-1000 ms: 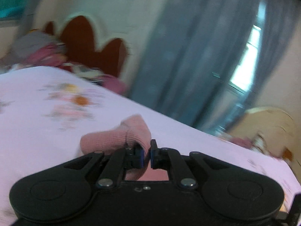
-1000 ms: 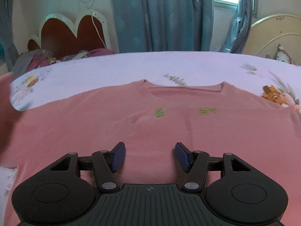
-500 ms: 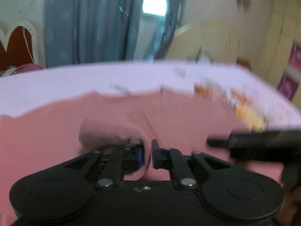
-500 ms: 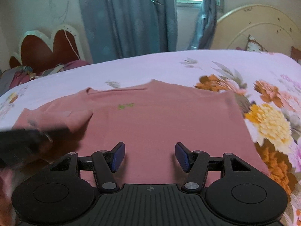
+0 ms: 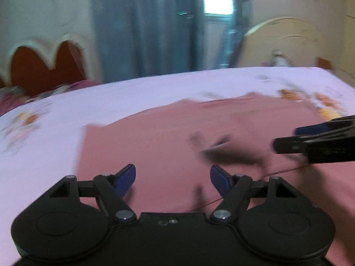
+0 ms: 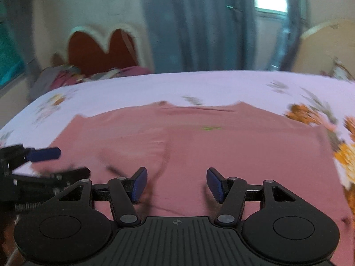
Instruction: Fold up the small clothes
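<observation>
One pink shirt (image 6: 221,150) lies flat on the floral bed sheet (image 6: 155,88), neckline toward the bed's far edge, its left side folded over the body. A small green mark on its chest is too blurred to read. Bare sheet runs beyond the collar. Both claws, left claw (image 5: 173,178) and right claw (image 6: 176,182), hover wide open over the hem, empty.

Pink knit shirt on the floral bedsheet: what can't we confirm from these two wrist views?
- Pink knit shirt hem: both views, hidden behind the gripper bodies.
- Small green chest print: right wrist view, motion blur, unreadable.
- Folded-in sleeve edge: left wrist view, smeared by blur and shadow.
- Right gripper: left wrist view, cut off by the frame edge.
</observation>
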Demonstrator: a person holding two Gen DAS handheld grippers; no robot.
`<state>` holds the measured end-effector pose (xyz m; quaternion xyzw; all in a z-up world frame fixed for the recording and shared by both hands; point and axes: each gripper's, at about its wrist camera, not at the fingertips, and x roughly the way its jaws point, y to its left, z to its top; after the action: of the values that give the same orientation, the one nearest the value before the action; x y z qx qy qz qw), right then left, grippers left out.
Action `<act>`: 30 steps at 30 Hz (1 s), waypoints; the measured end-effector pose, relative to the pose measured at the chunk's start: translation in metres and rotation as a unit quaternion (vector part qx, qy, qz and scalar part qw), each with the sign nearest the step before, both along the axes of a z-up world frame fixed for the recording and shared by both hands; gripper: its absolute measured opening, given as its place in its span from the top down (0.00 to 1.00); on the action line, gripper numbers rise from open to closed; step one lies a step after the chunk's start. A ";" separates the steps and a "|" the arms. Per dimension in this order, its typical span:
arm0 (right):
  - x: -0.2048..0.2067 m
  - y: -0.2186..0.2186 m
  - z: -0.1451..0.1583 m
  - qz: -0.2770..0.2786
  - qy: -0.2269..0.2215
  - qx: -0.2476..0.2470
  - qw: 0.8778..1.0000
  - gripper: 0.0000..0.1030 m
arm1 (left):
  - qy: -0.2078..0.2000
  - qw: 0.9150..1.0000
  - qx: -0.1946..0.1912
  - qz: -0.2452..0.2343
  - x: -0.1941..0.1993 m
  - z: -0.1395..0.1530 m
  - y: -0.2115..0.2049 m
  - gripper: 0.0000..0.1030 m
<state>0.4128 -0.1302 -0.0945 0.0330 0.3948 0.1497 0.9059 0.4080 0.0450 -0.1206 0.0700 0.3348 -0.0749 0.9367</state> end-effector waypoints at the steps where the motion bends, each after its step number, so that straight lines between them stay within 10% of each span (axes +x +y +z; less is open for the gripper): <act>1: -0.001 0.011 -0.002 0.016 -0.003 -0.008 1.000 0.43 | 0.002 1.000 0.006 0.014 -0.004 -0.001 0.012 0.29; 10: 0.022 0.058 -0.022 0.034 -0.013 -0.065 0.997 0.43 | 0.032 0.993 0.050 0.100 -0.015 -0.028 0.062 0.31; 13: 0.028 0.054 -0.020 0.026 -0.005 -0.053 0.998 0.87 | 0.023 0.993 0.047 0.103 -0.008 -0.027 0.067 0.38; 21: 0.034 -0.002 0.004 -0.070 -0.024 -0.015 0.997 0.94 | 0.008 0.991 0.032 0.131 0.006 -0.032 0.070 0.59; 25: 0.034 -0.039 0.007 -0.116 -0.019 -0.021 0.993 0.94 | 0.002 0.993 0.034 0.113 0.004 -0.034 0.062 0.87; 30: 0.025 -0.072 0.006 -0.147 0.006 0.012 0.989 0.94 | 0.000 0.992 0.028 0.120 0.005 -0.036 0.059 0.90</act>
<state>0.4382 -0.2025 -0.0888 0.1025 0.3893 0.0192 0.9152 0.4128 0.1041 -0.1564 0.0551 0.3430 0.0474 0.9365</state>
